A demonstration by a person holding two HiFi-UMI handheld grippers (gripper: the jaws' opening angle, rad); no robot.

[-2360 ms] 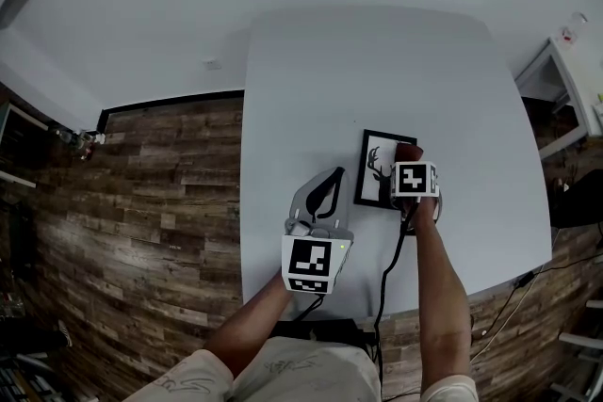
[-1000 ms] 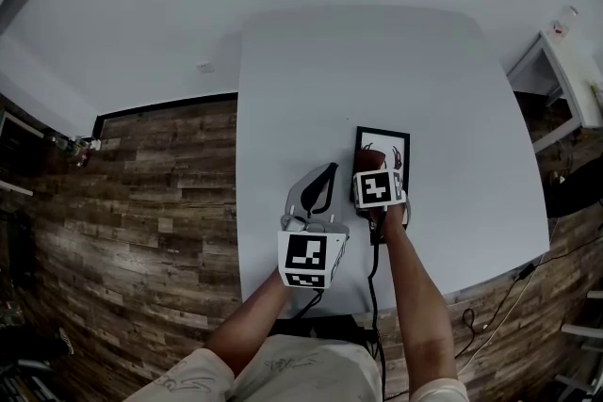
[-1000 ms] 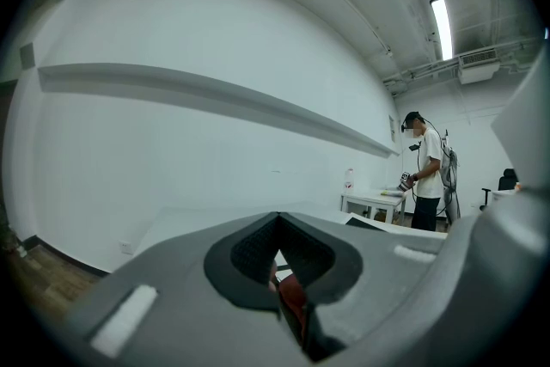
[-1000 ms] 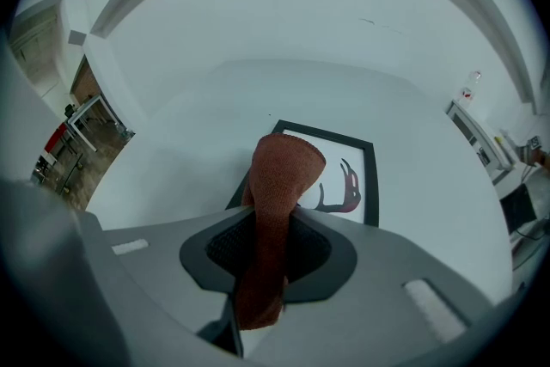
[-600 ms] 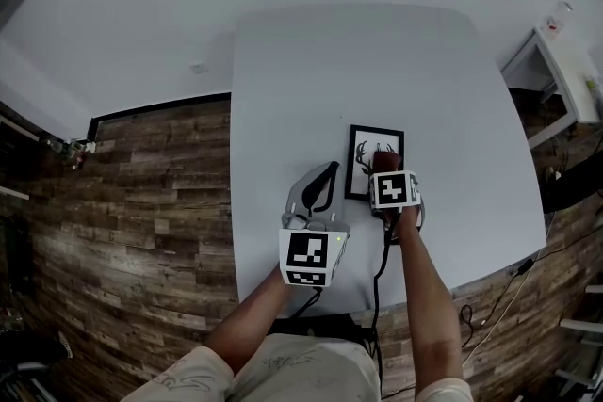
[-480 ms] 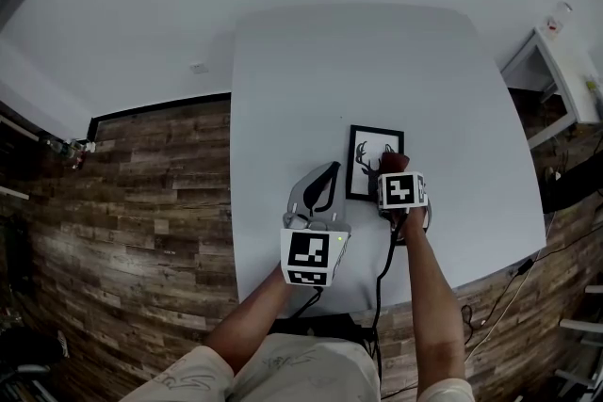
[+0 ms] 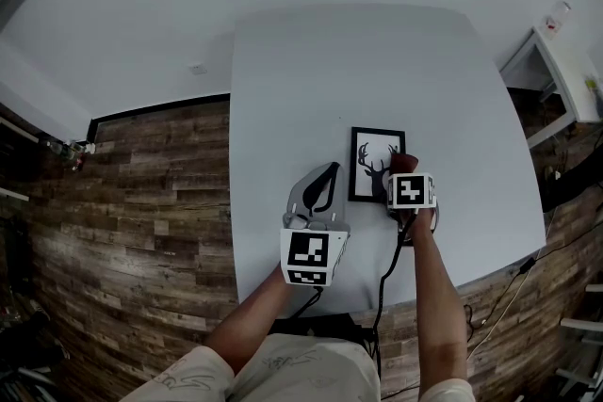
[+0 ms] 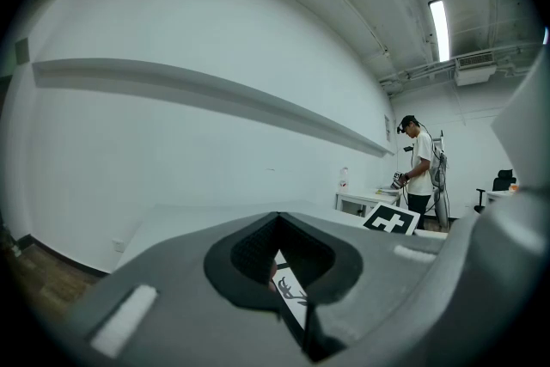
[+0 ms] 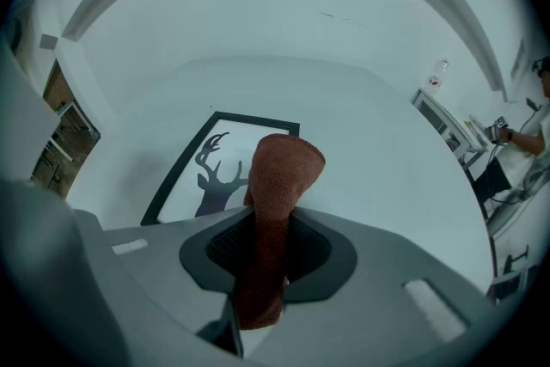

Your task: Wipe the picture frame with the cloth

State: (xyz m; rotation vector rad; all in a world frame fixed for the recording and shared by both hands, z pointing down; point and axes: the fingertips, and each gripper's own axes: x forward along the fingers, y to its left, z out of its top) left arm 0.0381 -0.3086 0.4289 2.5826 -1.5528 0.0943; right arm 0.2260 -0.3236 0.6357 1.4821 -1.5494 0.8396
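The black picture frame (image 7: 375,163) with a deer print lies flat on the white table (image 7: 311,71). My right gripper (image 7: 403,167) is shut on a rust-brown cloth (image 7: 402,162), and the cloth's folded end rests at the frame's near right corner. In the right gripper view the cloth (image 9: 279,176) sticks up between the jaws, with the frame (image 9: 193,176) just beyond and to the left. To the left of the frame my left gripper (image 7: 329,174) hovers shut and holds nothing. A strip of the frame (image 8: 288,288) shows through its jaw opening.
A black cable (image 7: 386,273) runs from the right gripper over the table's near edge. Wooden floor (image 7: 141,202) lies to the left. A white side table (image 7: 565,61) stands at the far right. A person (image 8: 421,172) stands in the background of the left gripper view.
The right gripper has slid the cloth rightward across the lower part of the frame, from its near middle to its near right corner. The left gripper has stayed put.
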